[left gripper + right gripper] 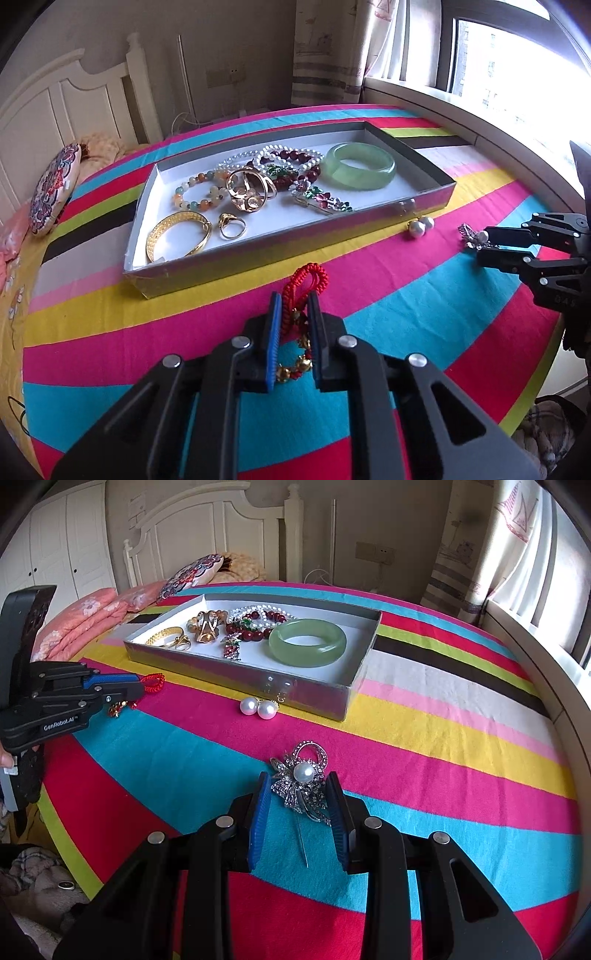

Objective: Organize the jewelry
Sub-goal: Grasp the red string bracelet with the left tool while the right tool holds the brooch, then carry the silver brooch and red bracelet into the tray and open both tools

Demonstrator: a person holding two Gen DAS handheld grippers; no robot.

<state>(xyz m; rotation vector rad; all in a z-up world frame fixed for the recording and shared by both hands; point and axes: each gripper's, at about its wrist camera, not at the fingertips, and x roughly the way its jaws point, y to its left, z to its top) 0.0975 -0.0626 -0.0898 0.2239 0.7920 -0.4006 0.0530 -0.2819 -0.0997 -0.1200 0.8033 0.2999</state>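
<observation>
The left gripper [293, 310], low in the centre of the left wrist view, is clenched on the red cord bracelet [304, 286]. Only the woven cord sits between the pads; the part with gold beads [299, 365] hangs below them, over the striped bedcover [406, 295]. If the hand swings fast toward the tray [295, 240], which lies just above in that frame, this loose part can catch on the tray wall, or the thin cord can slip out of the pads.

In the right wrist view, the right gripper [298, 794] stands around the silver brooch with a pearl [303, 775] at lower centre. The right pad touches it, but I cannot tell if the left pad presses too. The brooch is uneven and its long pin [303, 843] points back between the fingers, so it may turn or fall when it is lifted.

Two pearl earrings [257, 708] rest just beside the front wall of the tray. A careless pass may roll them away.
</observation>
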